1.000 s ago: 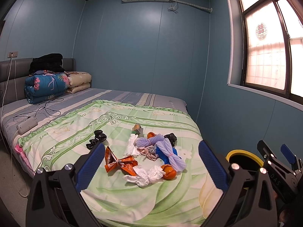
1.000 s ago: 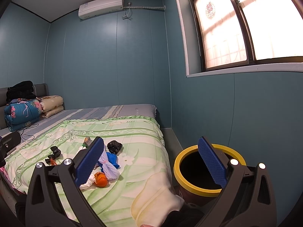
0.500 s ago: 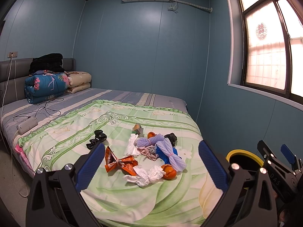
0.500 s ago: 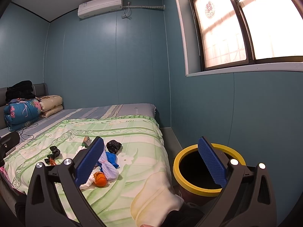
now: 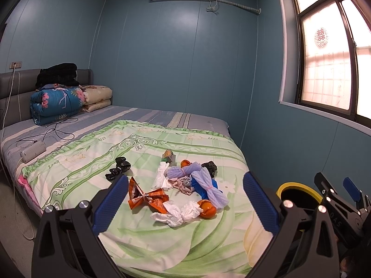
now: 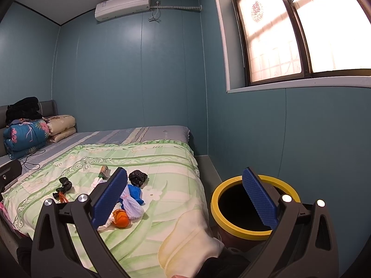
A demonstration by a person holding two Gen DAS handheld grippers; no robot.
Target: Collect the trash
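Several pieces of trash lie in a cluster on the green bedspread (image 5: 76, 162): an orange wrapper (image 5: 146, 197), a white plastic bag (image 5: 178, 213), an orange peel (image 5: 207, 210), purple foam netting (image 5: 206, 185), a blue bag (image 6: 134, 193) and black bags (image 5: 117, 171) (image 6: 138, 178). A yellow-rimmed bin (image 6: 250, 206) stands on the floor right of the bed. My left gripper (image 5: 185, 203) is open and empty, held back from the trash. My right gripper (image 6: 185, 199) is open and empty, between the bed corner and the bin.
Folded quilts (image 5: 55, 104) and a black garment sit by the headboard. A power strip (image 5: 32, 153) with cables lies on the left of the bed. The blue wall and window (image 6: 301, 34) stand close behind the bin. The right gripper (image 5: 338, 203) shows at the left view's right edge.
Almost nothing has changed. Both grippers stay open and nearly still; the right wrist view has shifted very slightly.
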